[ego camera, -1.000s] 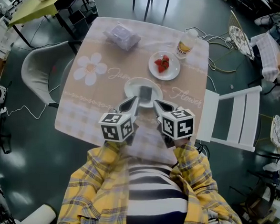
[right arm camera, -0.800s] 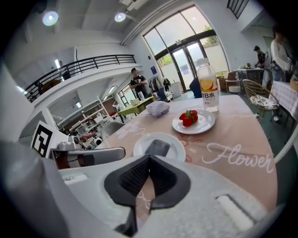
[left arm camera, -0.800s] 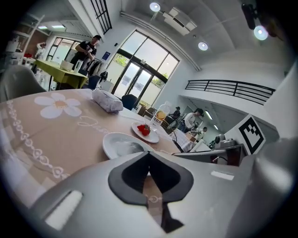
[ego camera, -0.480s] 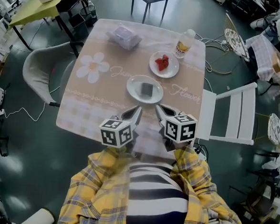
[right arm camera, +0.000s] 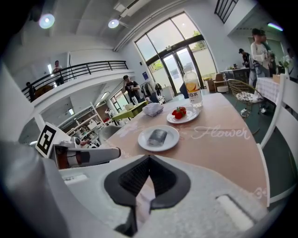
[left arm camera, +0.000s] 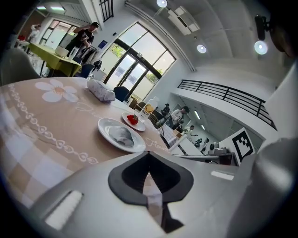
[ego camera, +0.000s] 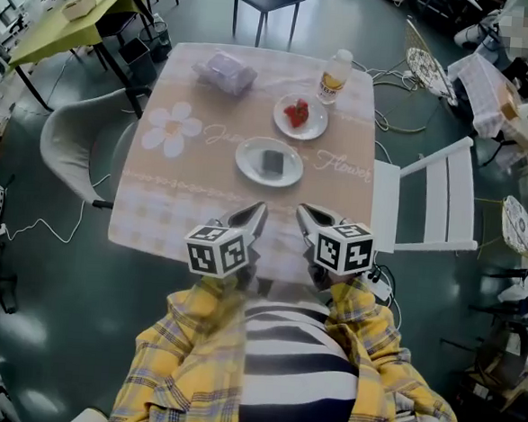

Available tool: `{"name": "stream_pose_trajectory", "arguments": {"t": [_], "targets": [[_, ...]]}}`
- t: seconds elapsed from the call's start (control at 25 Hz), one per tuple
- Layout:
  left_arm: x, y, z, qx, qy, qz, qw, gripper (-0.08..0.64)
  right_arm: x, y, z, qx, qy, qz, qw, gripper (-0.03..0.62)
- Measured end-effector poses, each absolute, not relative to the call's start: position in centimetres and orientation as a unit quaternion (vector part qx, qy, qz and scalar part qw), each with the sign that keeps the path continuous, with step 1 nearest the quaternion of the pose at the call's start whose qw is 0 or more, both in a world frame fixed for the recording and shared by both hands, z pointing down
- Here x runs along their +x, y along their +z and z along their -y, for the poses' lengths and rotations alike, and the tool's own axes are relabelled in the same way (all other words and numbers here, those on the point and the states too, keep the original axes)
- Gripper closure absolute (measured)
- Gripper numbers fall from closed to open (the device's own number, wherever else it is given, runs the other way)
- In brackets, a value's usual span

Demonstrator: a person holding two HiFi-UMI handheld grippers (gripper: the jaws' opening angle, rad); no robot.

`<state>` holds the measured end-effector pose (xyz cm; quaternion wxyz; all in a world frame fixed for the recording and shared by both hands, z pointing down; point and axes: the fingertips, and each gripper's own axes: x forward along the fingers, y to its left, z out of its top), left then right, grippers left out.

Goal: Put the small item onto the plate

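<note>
Counter (ego camera: pixel 179 200) under a beige cloth with a flower print, set in a big hall with a dark floor.

Since the earlier frames: both tools have drawn back toward the person. A second ago their tips sat just beside the near rim of the plate (ego camera: pixel 247 159); now they hang over the near edge of the counter, well apart from it. The small grey item (ego camera: pixel 273 162) has not moved and lies in the middle of that plate.

Edges and room:
- Bare cloth between the plate and the tips.
- The left half of the counter is open cloth.
- A second plate (ego camera: pixel 317 126) with strawberries (ego camera: pixel 296 112) sits beyond the first, apart from it.
- A bottle (ego camera: pixel 335 75) stands near the far right corner.
- A wrapped packet (ego camera: pixel 225 70) lies near the far edge.
- A white chair (ego camera: pixel 436 204) stands just beside the right edge and a grey chair (ego camera: pixel 75 138) at the left edge.

Pose:
- The left hand-held gripper (ego camera: pixel 258 209) and the right hand-held gripper (ego camera: pixel 303 211) are side by side, low before the person's chest.
- Their tips point away toward the plate and lean slightly toward each other.
- The marker cubes face up, and yellow plaid sleeves (ego camera: pixel 364 321) run back from them.
- Both are clenched: the jaws meet at the tip in each gripper view, with nothing between them.
</note>
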<state>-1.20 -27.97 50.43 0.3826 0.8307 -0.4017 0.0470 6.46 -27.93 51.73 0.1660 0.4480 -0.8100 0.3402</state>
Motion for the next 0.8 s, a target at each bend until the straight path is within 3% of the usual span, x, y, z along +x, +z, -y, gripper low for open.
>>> {"name": "stream_pose_trajectory", "arguments": {"t": [0.8], "targets": [[-2.0, 50.2, 22.3, 0.861, 0.076, 0.361, 0.351, 0.558, 5.8, 51.5, 20.8, 0.483, 0.338, 0.794, 0.145, 0.592]]}}
